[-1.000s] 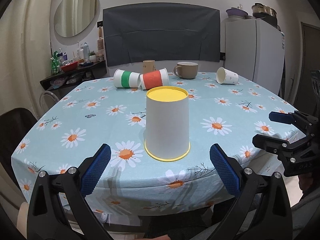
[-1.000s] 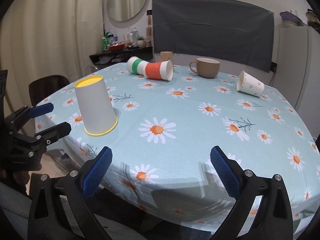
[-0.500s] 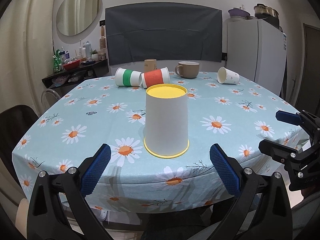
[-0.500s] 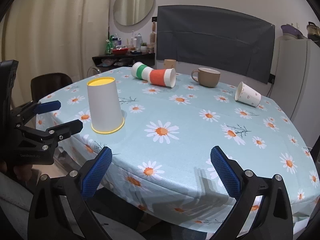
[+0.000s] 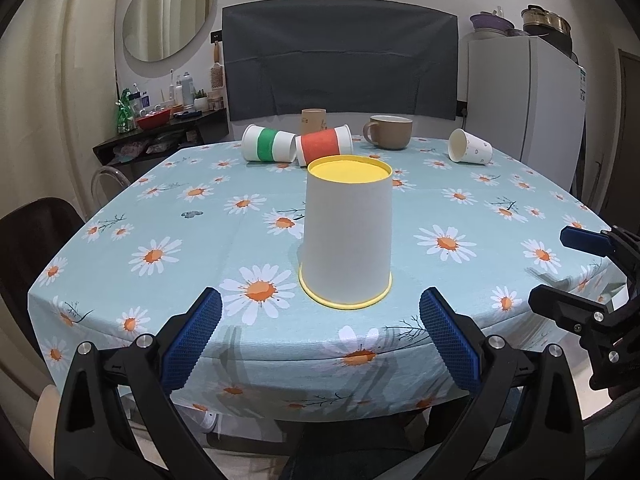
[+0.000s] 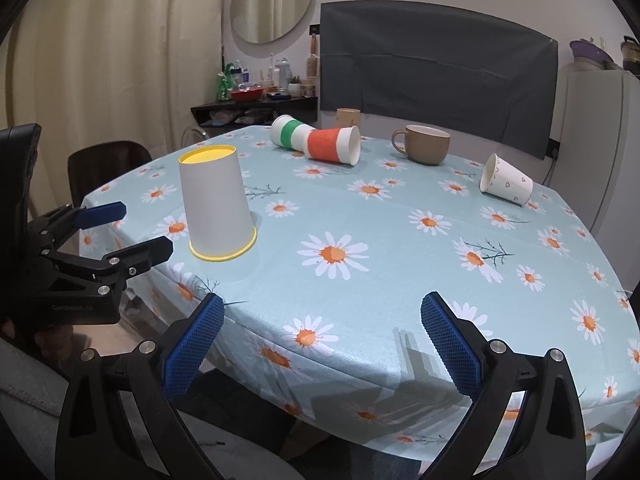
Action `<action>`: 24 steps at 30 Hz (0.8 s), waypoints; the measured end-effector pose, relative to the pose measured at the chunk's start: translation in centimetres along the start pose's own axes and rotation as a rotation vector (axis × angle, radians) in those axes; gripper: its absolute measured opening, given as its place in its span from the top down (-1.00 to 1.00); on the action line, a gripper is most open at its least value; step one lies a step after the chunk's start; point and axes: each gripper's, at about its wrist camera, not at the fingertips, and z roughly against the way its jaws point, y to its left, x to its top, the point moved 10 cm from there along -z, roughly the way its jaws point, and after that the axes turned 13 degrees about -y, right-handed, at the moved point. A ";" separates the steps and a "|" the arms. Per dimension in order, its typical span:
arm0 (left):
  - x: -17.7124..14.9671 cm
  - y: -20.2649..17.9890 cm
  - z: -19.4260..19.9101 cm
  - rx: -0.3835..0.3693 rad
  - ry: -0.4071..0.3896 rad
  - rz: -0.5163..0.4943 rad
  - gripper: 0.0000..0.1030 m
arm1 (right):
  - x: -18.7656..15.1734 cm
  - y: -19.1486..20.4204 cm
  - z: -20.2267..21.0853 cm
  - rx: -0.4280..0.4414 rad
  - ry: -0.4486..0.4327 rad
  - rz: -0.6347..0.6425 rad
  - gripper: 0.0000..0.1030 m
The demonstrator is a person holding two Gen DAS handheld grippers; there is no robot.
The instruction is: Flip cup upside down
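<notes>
A white paper cup with a yellow rim and yellow base [image 5: 347, 236] stands upside down on the daisy tablecloth [image 5: 160, 216], near the front edge. It also shows in the right wrist view [image 6: 216, 208]. My left gripper [image 5: 318, 332] is open and empty, just in front of the cup and apart from it. My right gripper [image 6: 320, 340] is open and empty, over the table's front edge, right of the cup. Each gripper shows in the other's view: the right one [image 5: 576, 276], the left one [image 6: 120, 232].
At the back lie a green-banded cup [image 5: 269, 149], an orange-banded cup [image 5: 324, 145] and a white heart-print cup [image 5: 470, 153], all on their sides. A brown mug [image 5: 389, 132] and a tan cup [image 5: 313, 120] stand upright. A dark chair [image 5: 28, 240] is at left.
Both grippers have drawn back and risen a little from the table; the upside-down cup has stayed in place. Both stay open.
</notes>
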 end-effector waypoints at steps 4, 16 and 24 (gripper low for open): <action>0.0 0.2 0.0 0.003 -0.005 -0.002 -0.89 | 0.0 0.0 0.0 0.000 0.001 0.000 -0.84; 0.2 0.3 0.1 -0.002 -0.006 0.000 -0.89 | 0.2 0.0 -0.2 -0.003 0.004 -0.005 -0.84; 0.3 0.4 0.2 0.004 -0.007 0.002 -0.89 | 0.2 -0.1 -0.2 -0.006 0.003 -0.011 -0.84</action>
